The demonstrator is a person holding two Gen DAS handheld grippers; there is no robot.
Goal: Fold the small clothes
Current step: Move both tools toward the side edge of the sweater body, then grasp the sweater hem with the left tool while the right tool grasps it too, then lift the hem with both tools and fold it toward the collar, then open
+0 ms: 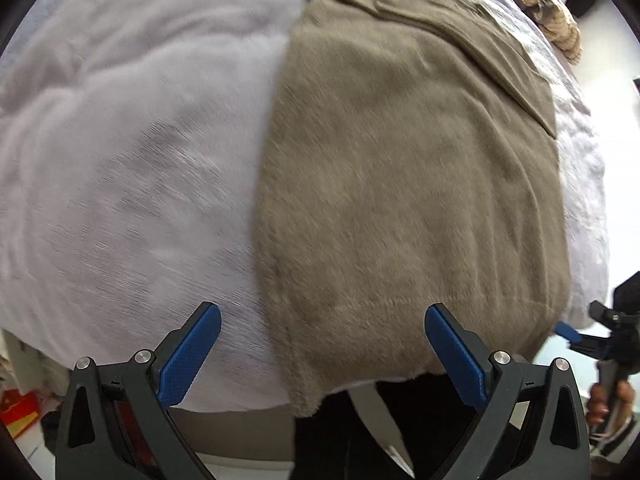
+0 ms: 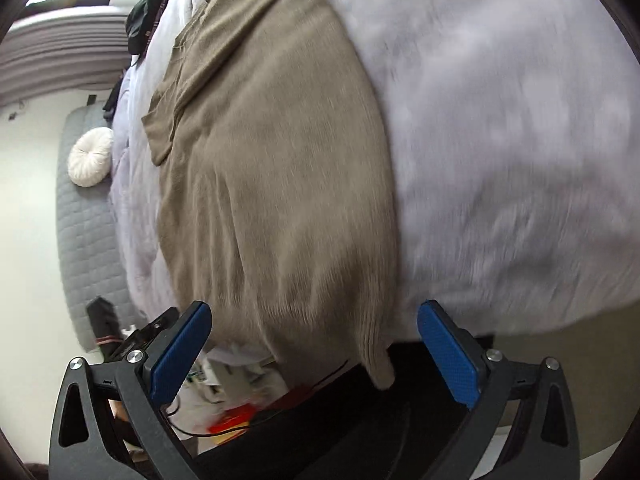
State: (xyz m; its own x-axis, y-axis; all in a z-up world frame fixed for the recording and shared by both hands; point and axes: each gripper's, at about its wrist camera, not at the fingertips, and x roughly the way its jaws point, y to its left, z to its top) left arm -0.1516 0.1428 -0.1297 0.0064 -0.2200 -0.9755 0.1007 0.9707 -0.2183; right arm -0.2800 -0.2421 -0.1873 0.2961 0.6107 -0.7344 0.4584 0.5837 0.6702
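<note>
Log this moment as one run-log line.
left gripper: open, empty | right gripper: open, empty | taupe knit garment: lying on pale lilac fuzzy blanket, near hem over edge | fold: none under way

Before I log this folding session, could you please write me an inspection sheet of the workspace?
Surface: pale lilac bedding, rumpled.
Job's things: tan knit garment laid flat, near hem hanging over the bed edge.
Clutter: patterned cloth at far end; round white cushion beside the bed.
Grippers: left tool open, empty; right tool open, empty.
Cables: thin dark cable on the floor.
Surroundings: grey quilted mat, white floor.
</note>
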